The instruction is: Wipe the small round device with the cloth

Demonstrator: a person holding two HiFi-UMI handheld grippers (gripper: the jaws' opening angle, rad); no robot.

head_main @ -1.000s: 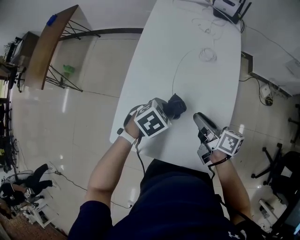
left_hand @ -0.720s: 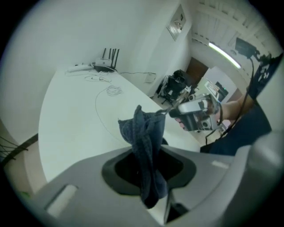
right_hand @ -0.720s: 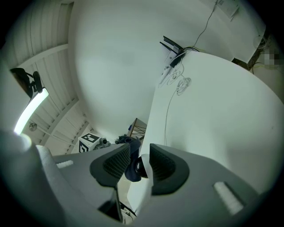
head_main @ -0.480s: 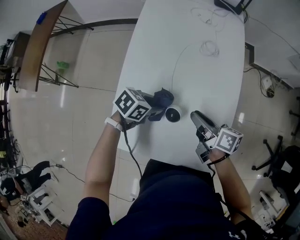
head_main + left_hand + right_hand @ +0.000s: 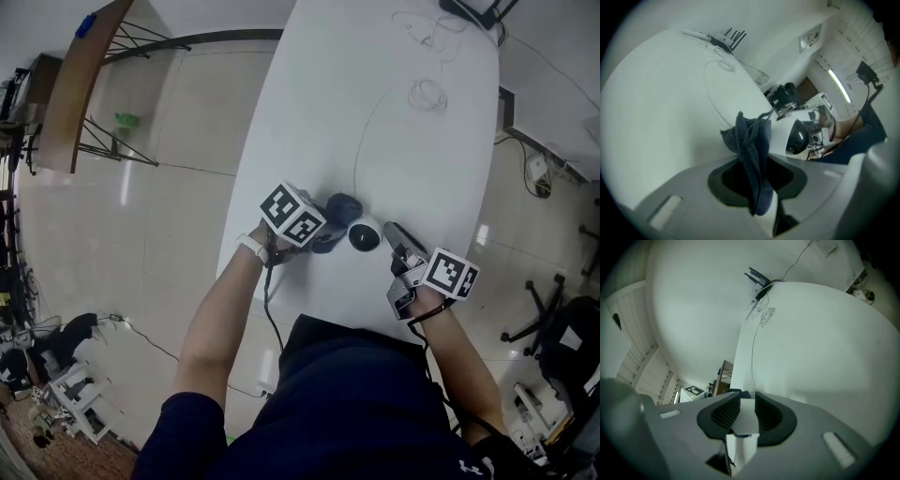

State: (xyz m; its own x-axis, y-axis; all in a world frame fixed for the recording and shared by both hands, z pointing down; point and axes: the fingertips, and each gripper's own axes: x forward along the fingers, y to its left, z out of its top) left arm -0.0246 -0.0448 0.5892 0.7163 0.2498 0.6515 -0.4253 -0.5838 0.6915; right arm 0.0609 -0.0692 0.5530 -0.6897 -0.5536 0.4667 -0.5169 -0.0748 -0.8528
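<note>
A white oval table [image 5: 309, 112] stands on a pale tiled floor [image 5: 169, 216], with a thin cable [image 5: 361, 131] curving down its middle from a router [image 5: 473, 9] at the far edge. The small round device [image 5: 364, 236], white with a dark lens, sits close to the near edge, between the two grippers.

Both forearms reach in over the near edge. The left gripper [image 5: 328, 228] tilts downward toward the device from its left, marker cube on top. Its jaws are clamped on a dark blue cloth [image 5: 343, 206], which bunches out past their tips, right beside the device. Whether the cloth touches the device cannot be told. The right gripper [image 5: 392, 232] comes in from the device's right, its tip at the device's side.

The right gripper view shows what the head view does not. The jaws have just been closing, and a white body, evidently the device, fills the gap and touches both ribbed pads [image 5: 727, 412]. The left gripper view shows the cloth hanging as a pinched fold, with the lens facing that gripper.
</note>
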